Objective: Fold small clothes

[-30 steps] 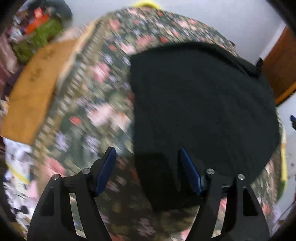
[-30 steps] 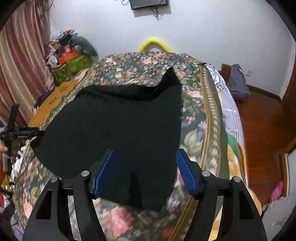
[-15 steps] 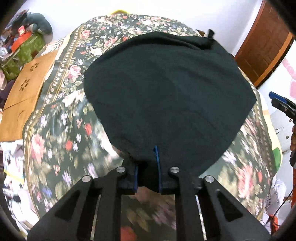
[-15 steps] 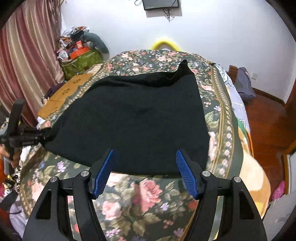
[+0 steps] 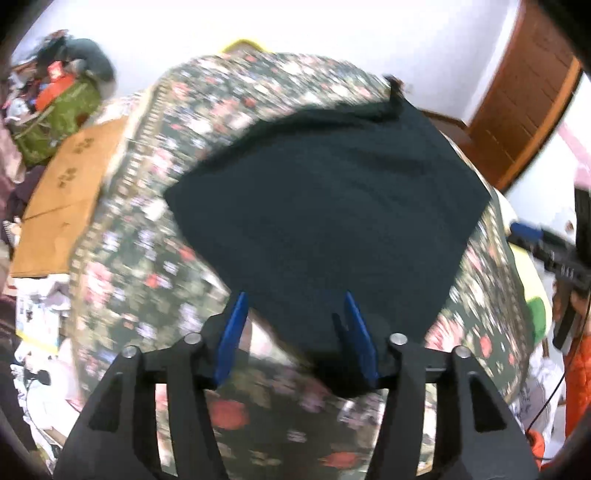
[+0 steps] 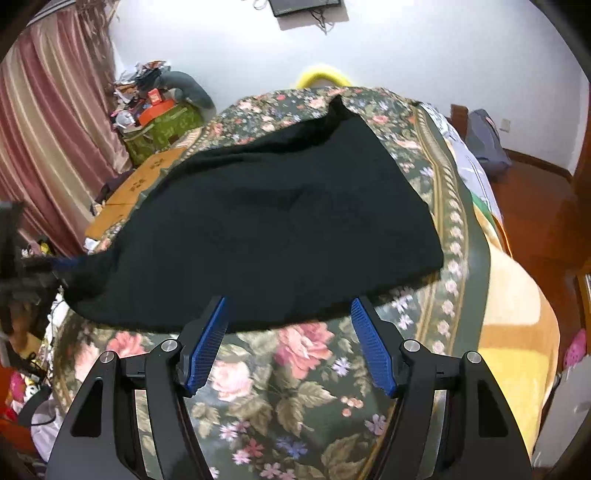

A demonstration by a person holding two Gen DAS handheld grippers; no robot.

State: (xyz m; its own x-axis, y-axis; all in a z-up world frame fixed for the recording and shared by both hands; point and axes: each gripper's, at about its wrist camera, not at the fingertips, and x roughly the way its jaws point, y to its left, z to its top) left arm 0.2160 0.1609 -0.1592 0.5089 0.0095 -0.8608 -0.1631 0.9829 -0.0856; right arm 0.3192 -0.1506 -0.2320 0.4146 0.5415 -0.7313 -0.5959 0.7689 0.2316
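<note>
Right wrist view shows TV (image 6: 306,6); left, door (image 5: 524,99)

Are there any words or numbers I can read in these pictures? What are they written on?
No text here can be read.
Brown cardboard sheet: dark printed marks, too small to tell whether they are letters or a pattern.
Red box on the cluttered pile by the curtain: a light label, too small to read.
Papers on the floor: print is blurred.
Black garment and floral bedspread: no writing visible.
</note>
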